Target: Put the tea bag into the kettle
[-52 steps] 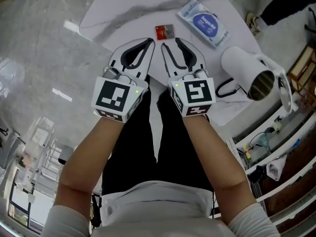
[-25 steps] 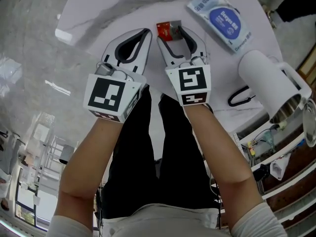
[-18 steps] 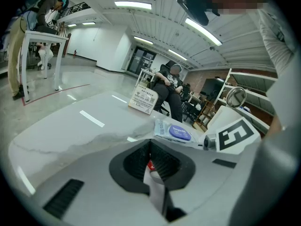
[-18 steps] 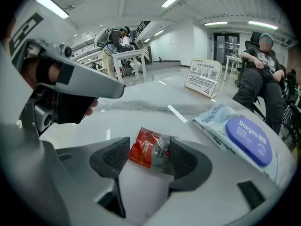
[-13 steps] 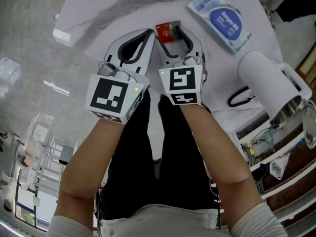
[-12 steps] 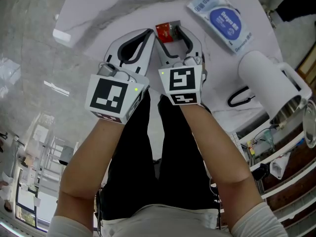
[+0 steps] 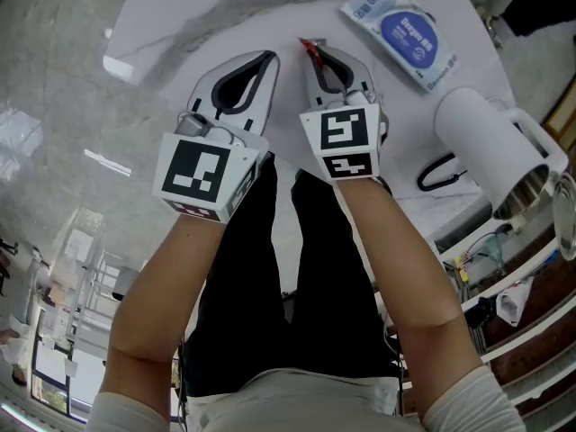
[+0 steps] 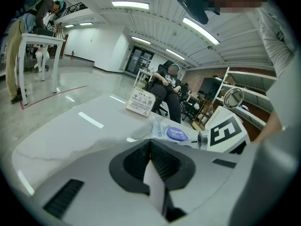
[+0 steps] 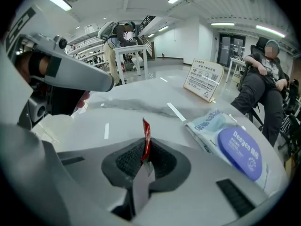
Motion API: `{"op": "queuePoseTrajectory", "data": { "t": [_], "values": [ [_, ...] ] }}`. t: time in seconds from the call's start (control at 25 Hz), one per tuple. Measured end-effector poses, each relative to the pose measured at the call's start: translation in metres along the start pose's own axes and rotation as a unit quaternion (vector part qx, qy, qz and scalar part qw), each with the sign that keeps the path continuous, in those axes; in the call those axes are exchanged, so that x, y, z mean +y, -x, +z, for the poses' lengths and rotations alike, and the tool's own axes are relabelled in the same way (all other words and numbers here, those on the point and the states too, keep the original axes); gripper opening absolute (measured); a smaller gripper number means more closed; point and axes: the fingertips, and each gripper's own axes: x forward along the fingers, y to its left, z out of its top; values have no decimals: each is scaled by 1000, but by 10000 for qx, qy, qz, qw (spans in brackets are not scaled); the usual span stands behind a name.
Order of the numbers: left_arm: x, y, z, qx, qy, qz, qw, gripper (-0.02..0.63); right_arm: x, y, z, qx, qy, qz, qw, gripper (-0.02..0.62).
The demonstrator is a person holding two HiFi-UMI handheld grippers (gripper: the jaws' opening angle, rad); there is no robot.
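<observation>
R gripper [image 9: 146, 150] clamped on the tea bag [image 9: 146, 134]; its jaws had just been closing, w/ the bag between them. Bag sat edge-on between the pads, long axis along the jaws, red end poking past the tips, pointing away from the person. L gripper [image 8: 150, 145] jaws together, nothing in them. The 2 grippers were side by side over the white table [image 7: 207, 7]. Kettle [image 7: 486, 151] on the R, well apart from the bag; wipes pack [image 7: 405, 30] lay nearer.
</observation>
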Motion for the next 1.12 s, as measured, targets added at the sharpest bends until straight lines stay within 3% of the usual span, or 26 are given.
{"op": "queuePoseTrajectory", "data": {
  "t": [0.44, 1.0, 1.12],
  "values": [
    [-45, 29, 65, -159, -136, -11, 9998, 8, -14, 97, 83, -748, -122, -77, 9971, 29],
    [-123, 90, 260, -899, -963, -435, 9903, 8, -36, 280, 255, -2100, -455, -503, 9753, 29],
    [-139, 111, 284, -960, -965, -574, 9890, 8, -32, 314, 279, -2350, -524, -568, 9689, 29]
  ]
}}
